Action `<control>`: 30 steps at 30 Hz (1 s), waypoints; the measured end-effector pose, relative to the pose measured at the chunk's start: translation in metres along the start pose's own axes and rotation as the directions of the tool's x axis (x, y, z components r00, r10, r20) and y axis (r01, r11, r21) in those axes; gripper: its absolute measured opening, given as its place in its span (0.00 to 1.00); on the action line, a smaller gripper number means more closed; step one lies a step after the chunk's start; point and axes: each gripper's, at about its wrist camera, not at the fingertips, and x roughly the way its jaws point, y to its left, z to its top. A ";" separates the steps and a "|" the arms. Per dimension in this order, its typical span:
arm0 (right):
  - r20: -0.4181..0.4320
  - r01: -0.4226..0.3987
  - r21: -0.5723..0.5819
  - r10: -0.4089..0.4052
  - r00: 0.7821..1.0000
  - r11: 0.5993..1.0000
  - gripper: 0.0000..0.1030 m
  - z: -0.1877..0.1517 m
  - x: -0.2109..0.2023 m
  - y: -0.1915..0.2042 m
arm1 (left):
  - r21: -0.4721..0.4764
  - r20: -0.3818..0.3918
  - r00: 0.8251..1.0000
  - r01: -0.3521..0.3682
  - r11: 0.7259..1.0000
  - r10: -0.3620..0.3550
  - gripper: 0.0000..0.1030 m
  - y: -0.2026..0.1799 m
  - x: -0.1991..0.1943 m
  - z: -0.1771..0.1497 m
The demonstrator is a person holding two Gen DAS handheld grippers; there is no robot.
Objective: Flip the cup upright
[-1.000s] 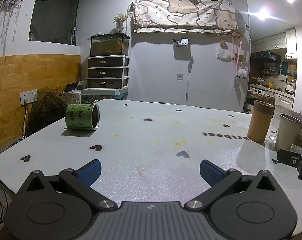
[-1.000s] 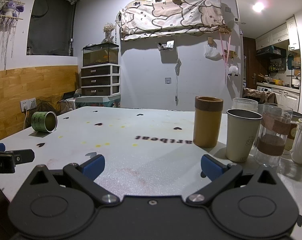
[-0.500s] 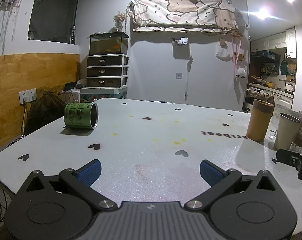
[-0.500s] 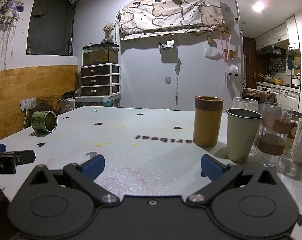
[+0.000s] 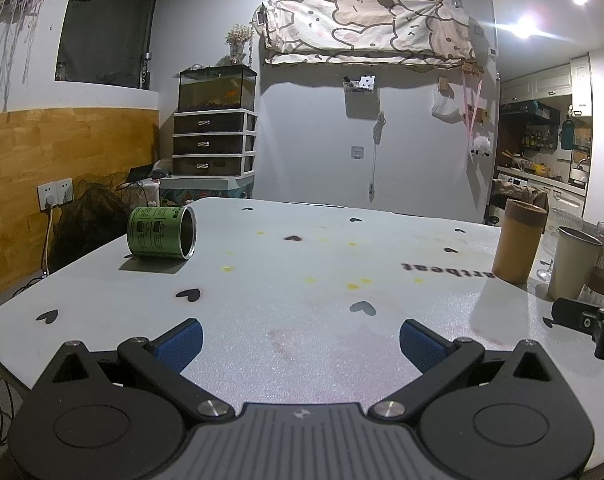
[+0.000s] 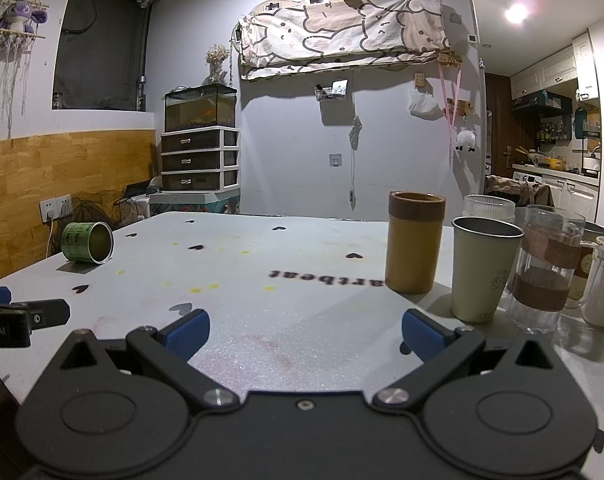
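The green cylindrical cup with a printed label [image 5: 161, 233] lies on its side at the left middle of the left wrist frame, its open metal-lined mouth turned toward the frame's right. It rests on the white foam-topped table scattered with black hearts [image 5: 302, 288], near that table's left edge. In the right wrist frame the same cup [image 6: 86, 242] sits small at the left middle, well apart from both tools.

The left gripper [image 5: 300, 340] fills the bottom of its frame with its blue-padded jaws spread wide and nothing between them. The right gripper [image 6: 305, 332] is likewise wide open and empty, low in its own frame.

Nothing has been grasped, so the flip is not yet begun. The main risk, I judge, is the cup's round side: a nudge from one pad before the other closes could roll it leftward off the nearby table edge. A pinch on the thin rim might slip as the cup tilts. On the right side of the right wrist frame stand a tall brown cylindrical cup [image 6: 415, 241], a cream metal tumbler [image 6: 482, 272] and a clear glass with a brown sleeve [image 6: 544, 266]; a wide swing of the right gripper could knock them.
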 end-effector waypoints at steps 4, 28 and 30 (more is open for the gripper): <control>0.000 0.000 0.000 0.000 1.000 1.000 1.00 0.000 0.000 0.000 | -0.001 0.000 1.000 0.000 1.000 0.000 1.00 0.001 0.000 0.001; 0.009 -0.005 0.002 0.005 1.000 1.000 1.00 0.002 -0.001 -0.003 | -0.320 0.057 0.987 -0.124 0.939 0.149 1.00 0.078 0.043 0.092; 0.008 -0.003 0.005 0.003 1.000 1.000 1.00 -0.002 -0.004 -0.004 | -0.405 0.070 0.974 -0.172 0.898 0.218 1.00 0.097 0.056 0.112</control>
